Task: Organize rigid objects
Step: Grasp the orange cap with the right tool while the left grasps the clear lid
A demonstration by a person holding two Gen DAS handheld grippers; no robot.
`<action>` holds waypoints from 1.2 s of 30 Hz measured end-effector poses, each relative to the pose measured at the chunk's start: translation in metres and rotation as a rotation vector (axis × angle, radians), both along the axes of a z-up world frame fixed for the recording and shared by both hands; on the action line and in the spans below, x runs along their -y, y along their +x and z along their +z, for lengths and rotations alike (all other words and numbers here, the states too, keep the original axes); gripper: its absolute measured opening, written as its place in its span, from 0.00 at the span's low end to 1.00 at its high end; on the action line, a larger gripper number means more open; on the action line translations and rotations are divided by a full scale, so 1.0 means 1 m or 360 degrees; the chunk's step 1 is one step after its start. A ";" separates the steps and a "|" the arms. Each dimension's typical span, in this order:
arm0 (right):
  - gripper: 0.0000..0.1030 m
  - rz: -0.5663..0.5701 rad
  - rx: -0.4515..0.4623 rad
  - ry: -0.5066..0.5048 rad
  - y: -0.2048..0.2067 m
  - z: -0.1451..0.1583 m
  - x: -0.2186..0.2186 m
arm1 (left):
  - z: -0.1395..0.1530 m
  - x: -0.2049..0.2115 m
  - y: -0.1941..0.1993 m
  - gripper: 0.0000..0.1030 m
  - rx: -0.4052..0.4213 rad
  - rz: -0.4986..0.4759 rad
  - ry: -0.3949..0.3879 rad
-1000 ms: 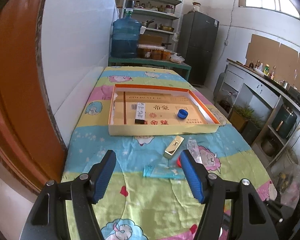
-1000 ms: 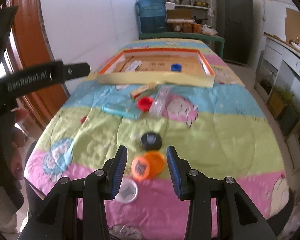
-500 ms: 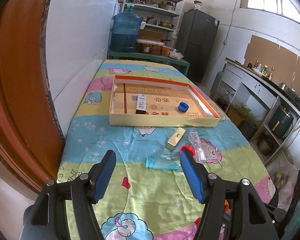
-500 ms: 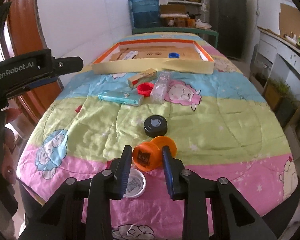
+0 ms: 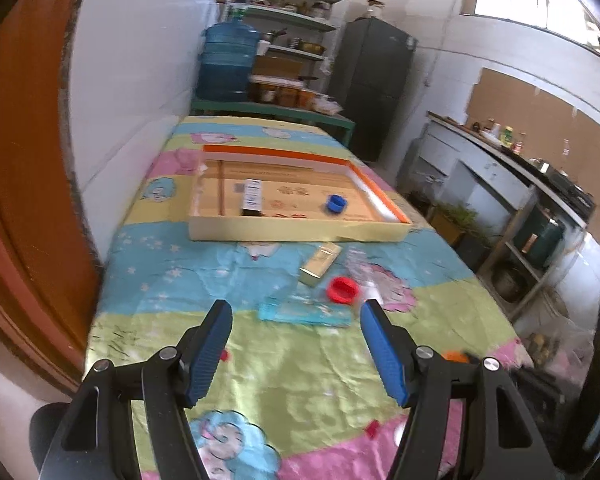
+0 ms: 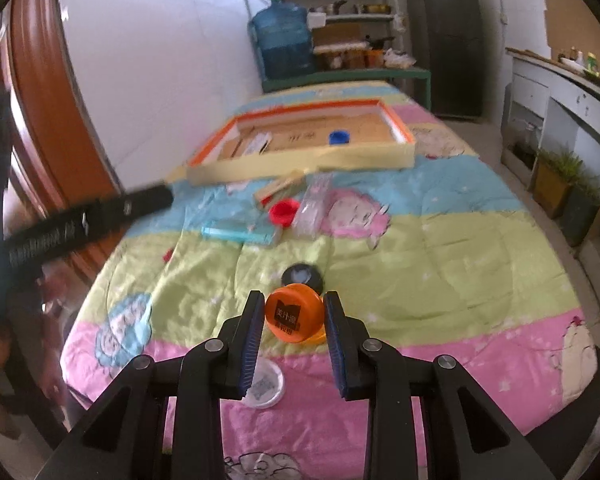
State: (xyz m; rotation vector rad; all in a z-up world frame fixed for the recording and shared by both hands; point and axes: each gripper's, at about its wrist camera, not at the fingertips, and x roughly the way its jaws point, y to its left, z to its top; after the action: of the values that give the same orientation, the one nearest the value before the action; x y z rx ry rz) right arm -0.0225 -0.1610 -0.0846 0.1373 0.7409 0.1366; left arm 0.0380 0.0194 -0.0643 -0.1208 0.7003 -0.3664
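Note:
My right gripper (image 6: pixel 294 312) is shut on an orange lid (image 6: pixel 294 314) and holds it just above the quilt. A black cap (image 6: pixel 302 275) lies just beyond it and a white round lid (image 6: pixel 265 386) lies under the fingers. My left gripper (image 5: pixel 296 320) is open and empty above the quilt. Ahead of it lie a teal box (image 5: pixel 304 314), a red cap (image 5: pixel 343 289), a gold box (image 5: pixel 321 263) and a clear packet (image 6: pixel 314 206). The orange-rimmed tray (image 5: pixel 300 232) holds a blue cap (image 5: pixel 336 204) and a white box (image 5: pixel 252 196).
The table carries a cartoon quilt (image 6: pixel 420 248) and stands against a white wall (image 5: pixel 132 80) on the left. A blue water jug (image 5: pixel 226 64) and a shelf stand behind it. A counter (image 5: pixel 520 168) runs along the right. The left gripper's body (image 6: pixel 80 224) reaches into the right wrist view.
My right gripper closed on the orange lid and raised it off the quilt. My left gripper pulled back and tilted, staying open.

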 end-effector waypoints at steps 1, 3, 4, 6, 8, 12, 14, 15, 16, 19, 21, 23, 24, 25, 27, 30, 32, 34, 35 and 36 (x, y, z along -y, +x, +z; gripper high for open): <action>0.30 -0.0024 0.0013 -0.0004 -0.001 0.002 0.004 | -0.001 0.004 -0.005 0.65 0.0009 -0.0042 -0.0005; 0.30 -0.0080 0.0031 -0.0007 -0.001 0.006 0.015 | -0.002 0.014 -0.015 0.65 0.0012 -0.0123 -0.0002; 0.30 -0.0105 0.0033 -0.0006 -0.002 0.007 0.021 | -0.004 0.020 -0.021 0.65 0.0012 -0.0173 0.0000; 0.30 -0.0150 0.0033 0.0003 -0.003 0.008 0.031 | -0.009 0.034 -0.034 0.65 0.0022 -0.0271 0.0020; 0.30 -0.0186 0.0034 0.0010 -0.005 0.008 0.038 | -0.017 0.050 -0.047 0.65 0.0038 -0.0361 0.0073; 0.30 -0.0227 0.0042 0.0013 -0.010 0.008 0.048 | -0.038 0.072 -0.059 0.65 -0.0004 -0.0472 0.0156; 0.30 -0.0238 0.0042 0.0018 -0.011 0.008 0.050 | -0.047 0.079 -0.062 0.60 -0.0024 -0.0501 0.0182; 0.30 -0.0239 0.0043 0.0019 -0.012 0.008 0.051 | -0.051 0.082 -0.063 0.55 -0.0031 -0.0505 0.0203; 0.30 -0.0240 0.0044 0.0018 -0.013 0.008 0.052 | -0.055 0.083 -0.063 0.46 -0.0044 -0.0508 0.0223; 0.30 -0.0237 0.0040 0.0018 -0.013 0.007 0.051 | -0.064 0.087 -0.062 0.34 -0.0055 -0.0493 0.0262; 0.30 -0.0233 0.0035 0.0021 -0.013 0.006 0.051 | -0.064 0.085 -0.061 0.30 -0.0059 -0.0492 0.0253; 0.30 -0.0229 0.0030 0.0023 -0.013 0.005 0.050 | -0.064 0.082 -0.061 0.30 -0.0059 -0.0487 0.0228; 0.30 -0.0226 0.0028 0.0026 -0.012 0.005 0.050 | -0.064 0.081 -0.061 0.30 -0.0056 -0.0480 0.0224; 0.30 -0.0222 0.0027 0.0028 -0.012 0.005 0.050 | -0.064 0.079 -0.061 0.30 -0.0053 -0.0471 0.0223; 0.30 -0.0213 0.0026 0.0027 -0.009 0.005 0.049 | -0.062 0.077 -0.061 0.30 -0.0053 -0.0452 0.0211; 0.30 -0.0190 0.0026 0.0032 -0.005 0.006 0.047 | -0.055 0.071 -0.060 0.30 -0.0042 -0.0417 0.0193; 0.30 -0.0171 0.0030 0.0031 -0.001 0.007 0.045 | -0.049 0.068 -0.056 0.30 -0.0033 -0.0387 0.0184; 0.30 -0.0150 0.0041 0.0032 0.004 0.009 0.043 | -0.042 0.065 -0.051 0.30 -0.0026 -0.0350 0.0169; 0.30 -0.0139 0.0048 0.0032 0.007 0.011 0.042 | -0.037 0.063 -0.047 0.30 -0.0024 -0.0325 0.0158; 0.30 -0.0127 0.0059 0.0031 0.010 0.013 0.041 | -0.034 0.061 -0.043 0.30 -0.0020 -0.0303 0.0149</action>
State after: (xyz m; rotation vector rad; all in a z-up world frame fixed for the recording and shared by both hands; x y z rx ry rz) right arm -0.0125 -0.2023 -0.0713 0.1820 0.6966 0.0704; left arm -0.0053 -0.0416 -0.0985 0.0328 0.7423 -0.5142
